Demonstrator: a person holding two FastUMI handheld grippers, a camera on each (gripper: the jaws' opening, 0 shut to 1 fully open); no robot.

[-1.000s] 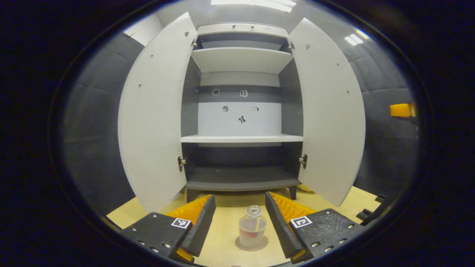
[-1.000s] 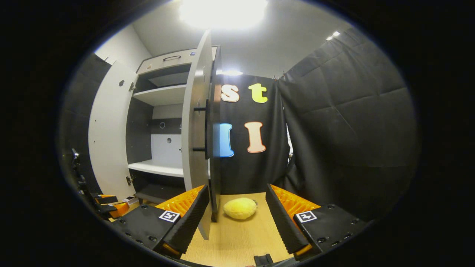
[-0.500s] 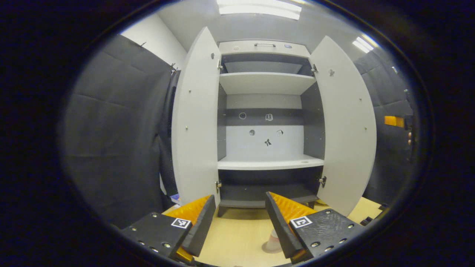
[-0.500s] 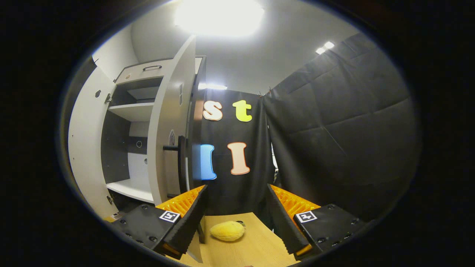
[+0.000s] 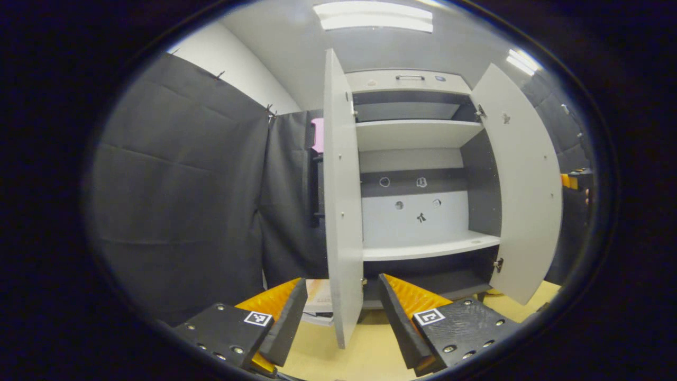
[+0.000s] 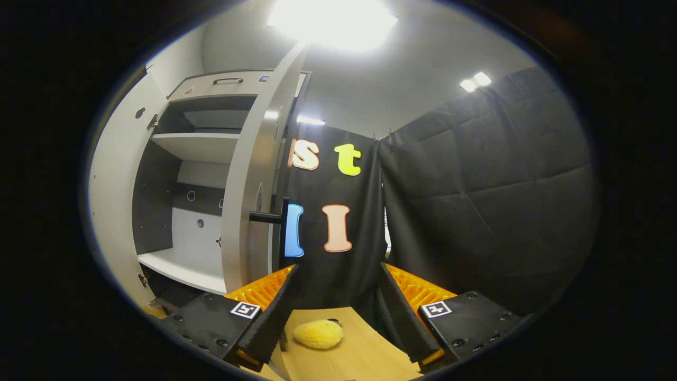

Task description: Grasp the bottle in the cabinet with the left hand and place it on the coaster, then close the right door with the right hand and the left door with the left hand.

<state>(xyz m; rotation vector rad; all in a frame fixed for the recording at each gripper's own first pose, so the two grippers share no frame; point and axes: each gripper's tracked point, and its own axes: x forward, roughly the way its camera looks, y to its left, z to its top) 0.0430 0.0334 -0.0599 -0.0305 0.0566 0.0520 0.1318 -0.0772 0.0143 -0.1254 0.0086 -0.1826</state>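
A: Your left gripper point(image 5: 342, 323) has its two fingers spread wide and nothing is between them except the lower edge of the left door point(image 5: 342, 211); you see this door almost edge-on in the left gripper view, standing open, and neither finger touches it as far as I can tell

B: And the cabinet point(image 5: 418, 185) behind it?

A: It is open on both sides; the right door point(image 5: 521, 185) is swung out to the right, and the shelves inside are bare; the back panel has some small holes and marks; below your fingers is the wooden table point(image 5: 365, 360)

B: What about the other hand?

A: Your right gripper point(image 6: 336, 317) is also wide open and holds nothing; in the right gripper view the right door point(image 6: 254, 185) stands just left of your left finger, with its dark handle point(image 6: 267, 217) sticking out toward the black curtain point(image 6: 476, 201); I cannot tell if the finger touches the door edge or is only near it

B: Is anything lying on the table there?

A: Yes, a yellow soft thing point(image 6: 318, 334) lies on the table between your two fingers, farther ahead and not touched by them; far at the right edge of the left gripper view you can see a small part of the other gripper beyond the right door

B: And the bottle, the coaster?

A: I cannot say where they are from these two views
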